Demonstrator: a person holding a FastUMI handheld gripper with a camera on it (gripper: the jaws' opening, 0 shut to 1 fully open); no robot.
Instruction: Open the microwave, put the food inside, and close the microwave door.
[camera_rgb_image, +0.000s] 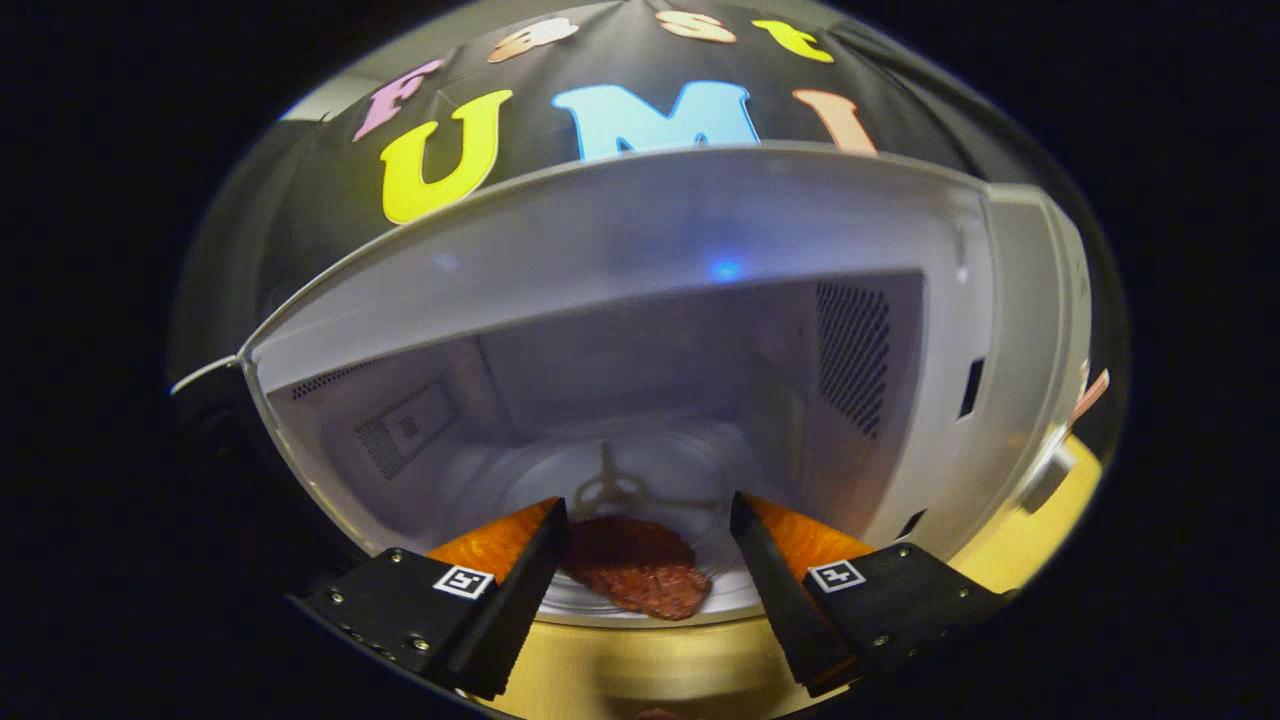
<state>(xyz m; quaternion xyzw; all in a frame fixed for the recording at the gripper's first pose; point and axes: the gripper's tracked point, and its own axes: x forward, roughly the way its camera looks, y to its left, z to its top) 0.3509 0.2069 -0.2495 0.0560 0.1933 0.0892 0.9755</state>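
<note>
Open microwave (640, 230) interior, meat patty (636, 565) long axis crosswise between spread hand-held gripper (648, 520) fingers.

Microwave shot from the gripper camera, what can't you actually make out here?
- Door of the microwave: the dark mass left of the opening is too dark to read in the gripper view.
- Food: its left edge hides behind one finger; contact cannot be told.
- Glass plate: front rim partly covered by the open gripper.
- Controls: cut off at the cabinet's right side.
</note>
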